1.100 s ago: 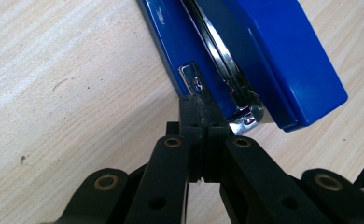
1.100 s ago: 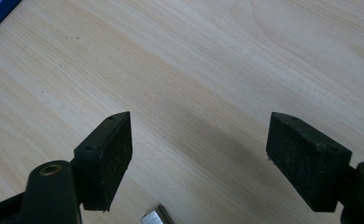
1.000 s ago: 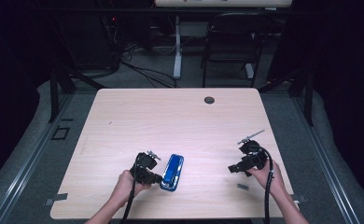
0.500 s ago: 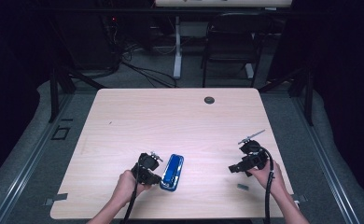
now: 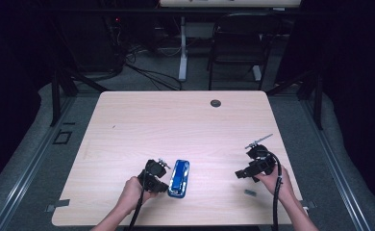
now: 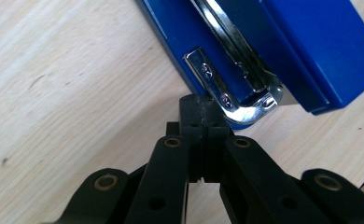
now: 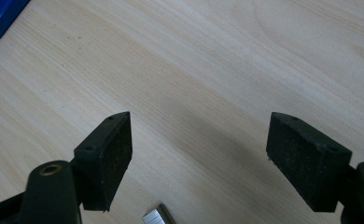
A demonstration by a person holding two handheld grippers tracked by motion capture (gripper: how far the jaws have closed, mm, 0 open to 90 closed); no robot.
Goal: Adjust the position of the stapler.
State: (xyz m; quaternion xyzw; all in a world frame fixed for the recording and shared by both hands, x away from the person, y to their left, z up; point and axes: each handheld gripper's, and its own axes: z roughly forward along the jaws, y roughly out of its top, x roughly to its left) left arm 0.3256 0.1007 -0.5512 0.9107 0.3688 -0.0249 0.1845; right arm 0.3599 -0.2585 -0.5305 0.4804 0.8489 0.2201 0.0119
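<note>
I see the blue stapler [image 5: 179,177] lying flat on the wooden table [image 5: 176,125], near the front edge and left of centre, with its long axis running roughly away from me. The left gripper [image 5: 164,177] sits just beside the stapler's left side, held in the left hand [image 5: 131,191]. In the left gripper view, its jaws are clenched fully together with nothing between them, and the closed tips [image 6: 203,114] meet the chrome end [image 6: 236,93] of the stapler at its lower corner; I cannot tell whether they press on it or only touch it. The right gripper [image 5: 241,174] hovers well apart from the stapler, over the right part of the table, held in the right hand [image 5: 277,183]. In the right gripper view its jaws are released, standing wide with bare tabletop between the pads [image 7: 117,151]. A small strip of staples [image 7: 156,217] lies on the table just below the right gripper.
</note>
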